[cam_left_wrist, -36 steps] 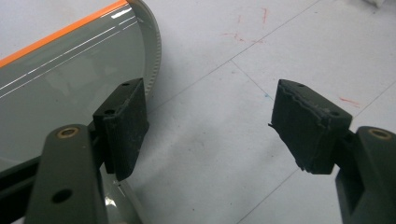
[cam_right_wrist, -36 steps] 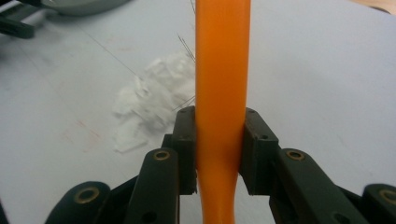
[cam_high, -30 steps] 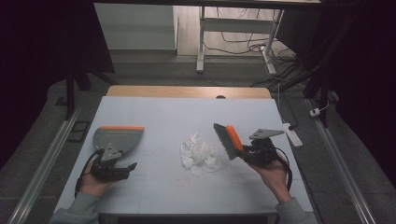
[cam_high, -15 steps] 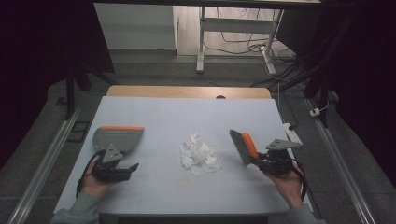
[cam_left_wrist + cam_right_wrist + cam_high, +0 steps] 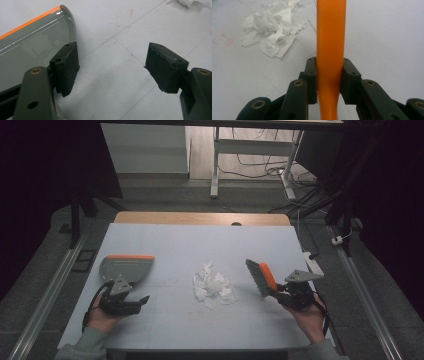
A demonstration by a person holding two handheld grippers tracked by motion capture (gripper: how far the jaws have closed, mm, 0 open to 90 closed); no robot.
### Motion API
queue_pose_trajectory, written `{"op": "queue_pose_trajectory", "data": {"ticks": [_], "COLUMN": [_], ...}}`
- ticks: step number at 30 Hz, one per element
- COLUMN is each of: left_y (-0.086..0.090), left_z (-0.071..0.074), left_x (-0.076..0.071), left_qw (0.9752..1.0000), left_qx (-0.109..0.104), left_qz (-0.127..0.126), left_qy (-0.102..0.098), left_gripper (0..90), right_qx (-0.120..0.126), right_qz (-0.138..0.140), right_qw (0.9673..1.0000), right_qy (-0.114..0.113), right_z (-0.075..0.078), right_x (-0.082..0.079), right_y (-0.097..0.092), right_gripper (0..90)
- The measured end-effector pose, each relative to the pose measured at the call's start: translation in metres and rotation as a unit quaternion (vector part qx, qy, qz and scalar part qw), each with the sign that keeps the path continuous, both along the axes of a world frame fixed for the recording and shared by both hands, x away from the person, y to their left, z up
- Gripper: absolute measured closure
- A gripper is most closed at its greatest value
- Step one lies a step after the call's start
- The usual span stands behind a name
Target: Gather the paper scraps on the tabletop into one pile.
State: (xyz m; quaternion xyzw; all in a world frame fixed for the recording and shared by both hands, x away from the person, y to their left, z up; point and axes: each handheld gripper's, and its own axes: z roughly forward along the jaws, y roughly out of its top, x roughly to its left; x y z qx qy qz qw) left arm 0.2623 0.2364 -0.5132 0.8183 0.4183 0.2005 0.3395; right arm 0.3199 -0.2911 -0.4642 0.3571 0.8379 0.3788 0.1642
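A: Right gripper (image 5: pixel 329 75)?
B: Clamped on the orange plastic brush handle (image 5: pixel 330 37), near the table's (image 5: pixel 175 235) right edge – crumpled white paper scraps (image 5: pixel 214 289) lie mid-table.
A: Left gripper (image 5: pixel 112 67)?
B: Jaws apart, nothing between them – grey, orange-lipped dustpan (image 5: pixel 32 47) beside it, near the left edge

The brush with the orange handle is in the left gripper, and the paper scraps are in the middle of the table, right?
Not quite. The brush is in the right gripper, whose fingers pinch its orange handle in the right gripper view. The paper scraps do lie mid-table.
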Motion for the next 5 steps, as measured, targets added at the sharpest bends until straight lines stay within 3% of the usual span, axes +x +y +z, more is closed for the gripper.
{"op": "queue_pose_trajectory", "data": {"ticks": [5], "left_y": [-0.0002], "left_z": [0.0006], "left_x": [-0.0003], "left_qw": [1.0], "left_qx": [-0.002], "left_qz": [0.001], "left_qy": [-0.001], "left_gripper": [27.9], "right_qx": [-0.002], "right_qz": [-0.001], "right_qw": [1.0], "right_qy": [-0.002], "right_z": [-0.0011], "right_x": [0.0003], "right_y": [-0.0008], "right_gripper": [70.9]}}
